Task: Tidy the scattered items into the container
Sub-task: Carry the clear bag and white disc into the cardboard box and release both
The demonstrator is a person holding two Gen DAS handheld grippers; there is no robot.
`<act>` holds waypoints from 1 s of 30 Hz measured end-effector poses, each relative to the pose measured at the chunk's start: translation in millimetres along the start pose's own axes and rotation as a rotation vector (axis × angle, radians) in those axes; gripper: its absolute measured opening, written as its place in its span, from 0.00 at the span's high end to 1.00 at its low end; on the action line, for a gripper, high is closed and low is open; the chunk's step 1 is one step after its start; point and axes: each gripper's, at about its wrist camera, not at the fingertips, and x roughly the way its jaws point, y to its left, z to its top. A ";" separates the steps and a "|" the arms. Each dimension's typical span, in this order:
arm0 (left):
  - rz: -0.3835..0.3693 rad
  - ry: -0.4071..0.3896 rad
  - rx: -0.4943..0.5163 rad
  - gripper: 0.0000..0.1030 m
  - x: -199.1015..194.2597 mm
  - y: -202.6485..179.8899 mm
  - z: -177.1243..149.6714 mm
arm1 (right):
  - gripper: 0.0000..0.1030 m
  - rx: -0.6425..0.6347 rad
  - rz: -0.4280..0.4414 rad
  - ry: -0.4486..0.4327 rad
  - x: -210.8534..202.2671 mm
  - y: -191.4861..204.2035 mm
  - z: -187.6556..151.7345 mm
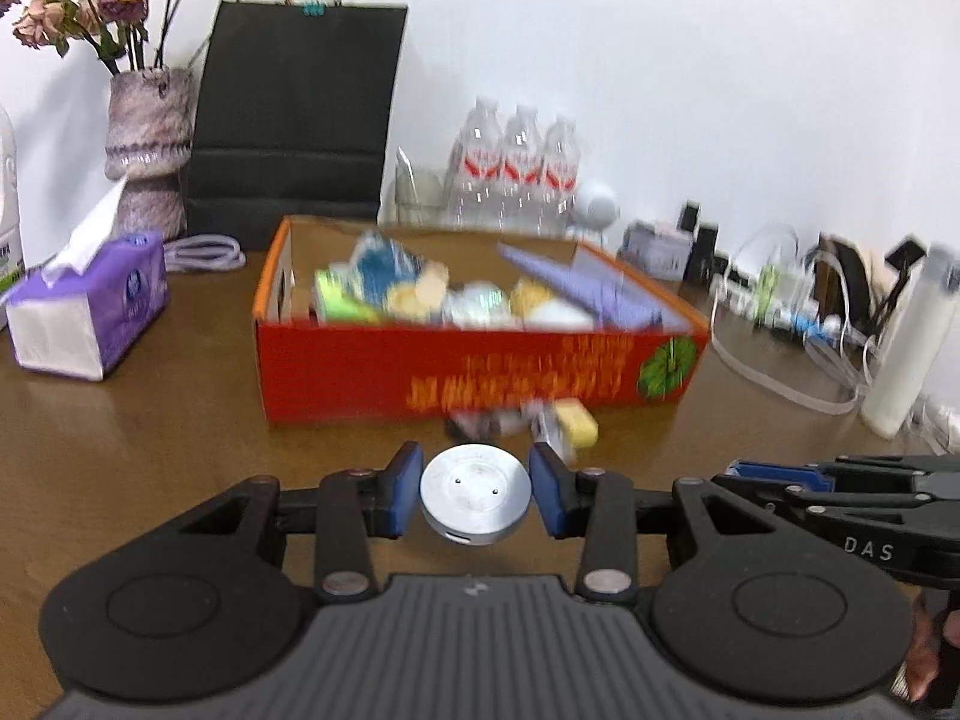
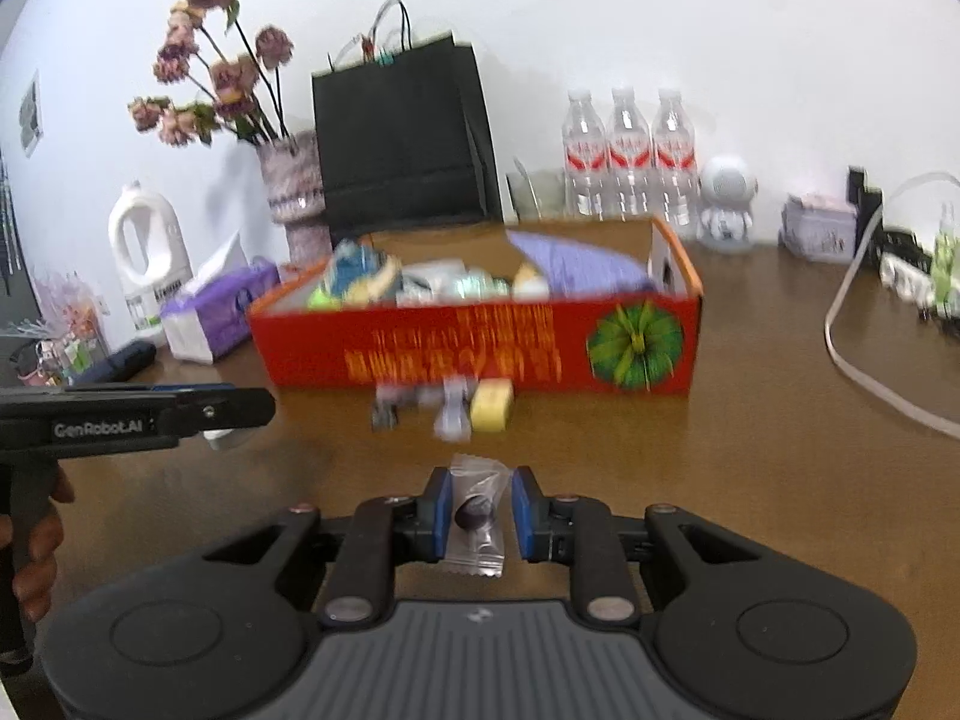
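A red cardboard box (image 1: 420,372) (image 2: 456,354) stands on the brown table, holding several packets and a purple item. My left gripper (image 1: 475,495) is shut on a round silver disc (image 1: 475,492), in front of the box. My right gripper (image 2: 478,513) is shut on a clear wrapped candy (image 2: 474,513) with a dark centre. A yellow block (image 1: 576,423) (image 2: 492,411) and some small blurred items (image 2: 420,408) lie against the box's front wall. The right gripper shows at the right of the left wrist view (image 1: 840,480). The left gripper shows at the left of the right wrist view (image 2: 240,405).
A purple tissue pack (image 1: 90,312) (image 2: 216,312), a vase of dried flowers (image 1: 147,150), a black paper bag (image 1: 294,126) and three water bottles (image 1: 516,162) stand behind the box. Cables and a white bottle (image 1: 912,336) crowd the right. A white jug (image 2: 147,252) stands far left.
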 end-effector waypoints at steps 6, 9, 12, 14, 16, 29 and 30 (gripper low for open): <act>0.010 -0.072 0.009 0.61 9.4 6.4 50.5 | 0.81 -0.050 0.007 -0.108 12.9 4.6 63.5; 0.024 -0.059 -0.014 0.61 36.3 13.5 81.8 | 0.81 -0.063 -0.007 -0.120 37.6 6.9 98.9; 0.073 -0.042 -0.012 0.61 68.1 19.6 102.2 | 0.81 -0.069 -0.029 -0.085 74.5 9.6 125.2; 0.101 -0.027 -0.007 0.61 90.5 22.9 109.7 | 0.81 -0.050 -0.031 -0.037 103.8 8.4 135.8; 0.117 -0.002 -0.018 0.61 109.3 27.1 114.0 | 0.81 -0.040 -0.039 0.004 129.3 7.5 139.4; 0.148 0.047 -0.084 0.00 136.6 46.3 113.1 | 0.00 -0.076 -0.081 0.076 166.1 12.4 119.1; 0.155 0.036 -0.086 0.00 131.8 46.4 113.5 | 0.00 -0.083 -0.081 0.066 161.5 14.1 117.9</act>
